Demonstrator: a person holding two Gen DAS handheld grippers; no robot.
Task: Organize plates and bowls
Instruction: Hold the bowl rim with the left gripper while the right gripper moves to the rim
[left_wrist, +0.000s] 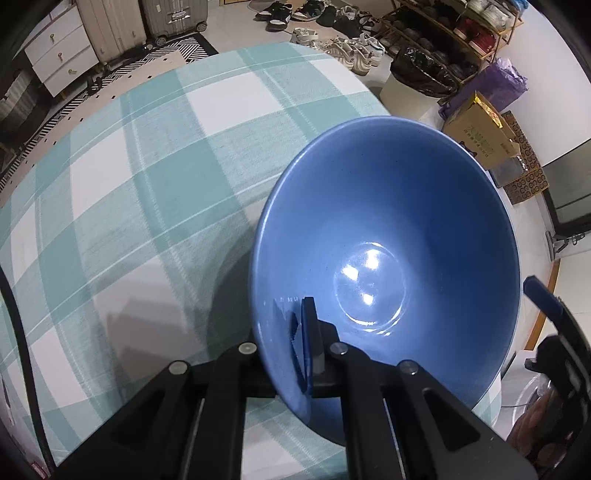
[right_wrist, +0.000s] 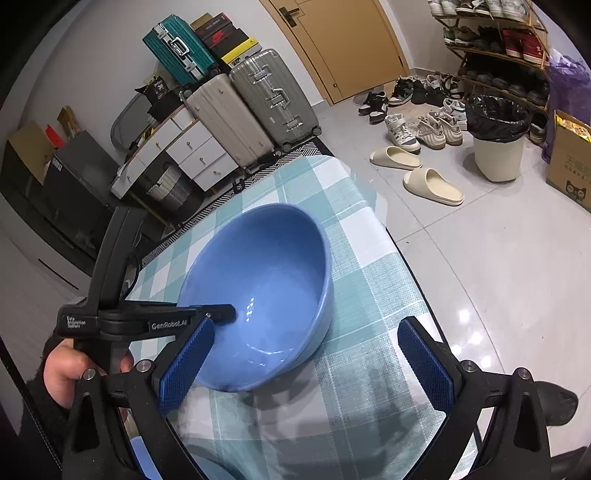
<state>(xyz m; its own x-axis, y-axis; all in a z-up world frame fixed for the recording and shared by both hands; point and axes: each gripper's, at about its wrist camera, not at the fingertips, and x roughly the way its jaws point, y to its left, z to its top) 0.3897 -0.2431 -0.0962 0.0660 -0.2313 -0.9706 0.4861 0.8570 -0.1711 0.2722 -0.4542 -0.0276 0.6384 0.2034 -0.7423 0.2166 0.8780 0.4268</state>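
A blue bowl (left_wrist: 388, 240) sits tilted over the teal-and-white checked tablecloth (left_wrist: 147, 184), close to the table's right edge. My left gripper (left_wrist: 295, 332) is shut on the bowl's near rim, one blue pad inside and one finger outside. In the right wrist view the same bowl (right_wrist: 266, 277) leans up on its left side, where the left gripper (right_wrist: 221, 314) pinches it, held by a person's hand (right_wrist: 62, 369). I cannot tell whether its base touches the cloth. My right gripper (right_wrist: 306, 332) stands wide open just in front of the bowl, with nothing held.
The table's edge (right_wrist: 402, 254) drops to a tiled floor with slippers (right_wrist: 432, 184), a lined bin (right_wrist: 498, 147) and a cardboard box (right_wrist: 569, 162). Suitcases (right_wrist: 251, 110) and drawers (right_wrist: 184, 151) stand beyond the far end. A blue shape (right_wrist: 140, 454) shows at the bottom edge.
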